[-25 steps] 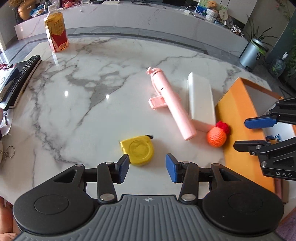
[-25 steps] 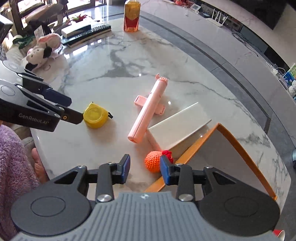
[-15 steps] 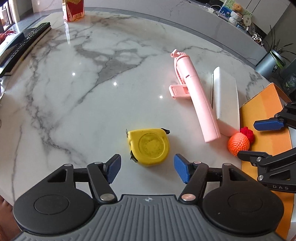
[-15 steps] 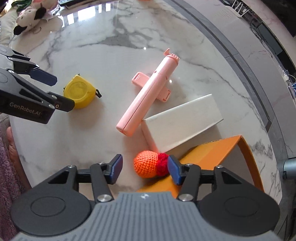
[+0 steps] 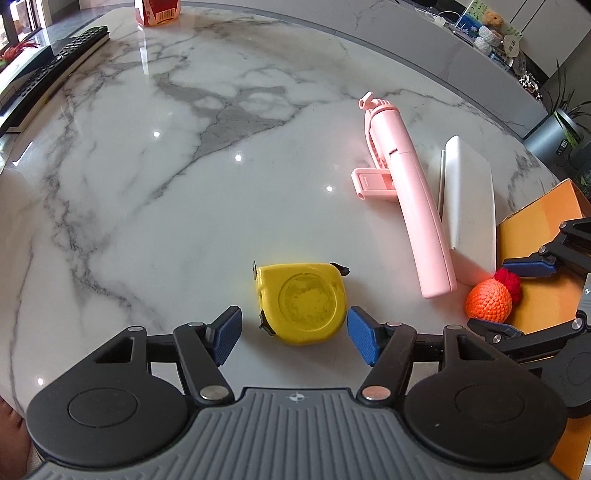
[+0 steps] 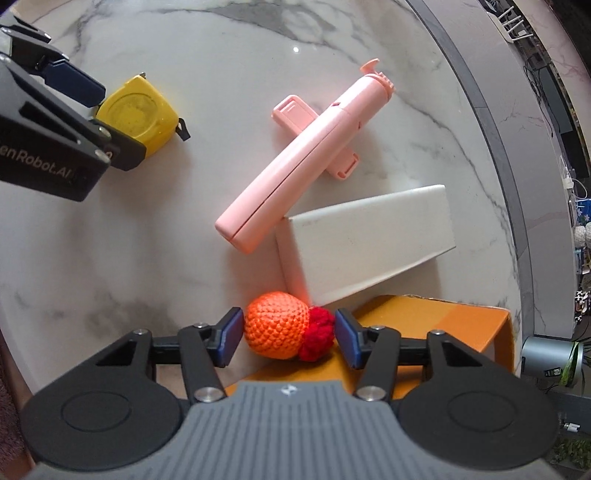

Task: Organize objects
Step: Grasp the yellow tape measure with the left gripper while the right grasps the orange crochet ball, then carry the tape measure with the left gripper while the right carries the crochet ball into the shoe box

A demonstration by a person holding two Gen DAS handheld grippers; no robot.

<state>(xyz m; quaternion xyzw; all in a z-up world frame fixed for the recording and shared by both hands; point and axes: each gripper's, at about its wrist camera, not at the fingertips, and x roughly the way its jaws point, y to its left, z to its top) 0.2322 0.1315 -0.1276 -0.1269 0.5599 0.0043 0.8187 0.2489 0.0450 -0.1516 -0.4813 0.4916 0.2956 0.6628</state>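
- Yellow tape measure [image 5: 303, 303] lies flat on the marble tabletop [image 5: 155, 192], between the blue pads of the left tongs [image 5: 294, 339].
- Left tongs stand apart around it; a gap shows on both sides, so neither pad presses on the case.
- Seen from the right wrist, the same tape measure [image 6: 137, 110] sits at the upper left, partly covered by the left tongs [image 6: 96, 117].
- An orange crocheted ball [image 6: 280, 328] with a red tuft lies between the pads of the right tongs [image 6: 289, 336], touching the edge of the orange box [image 6: 461, 325].
- Right tongs are closing; the pads sit just beside the ball on each side, and no squeeze of the yarn is visible.
- In the left wrist view the ball [image 5: 489, 300] is at the right, with the right tongs [image 5: 517, 291] around it.
- A pink selfie stick [image 5: 410, 206] lies aslant near the middle of the tabletop, its clamp folded out to the side.
- A white box [image 5: 469, 199] lies just beside the stick's lower end, and its near corner is close to the ball.
- A black remote control [image 5: 55, 70] rests at the far left edge, and a red carton [image 5: 157, 11] stands at the far end.
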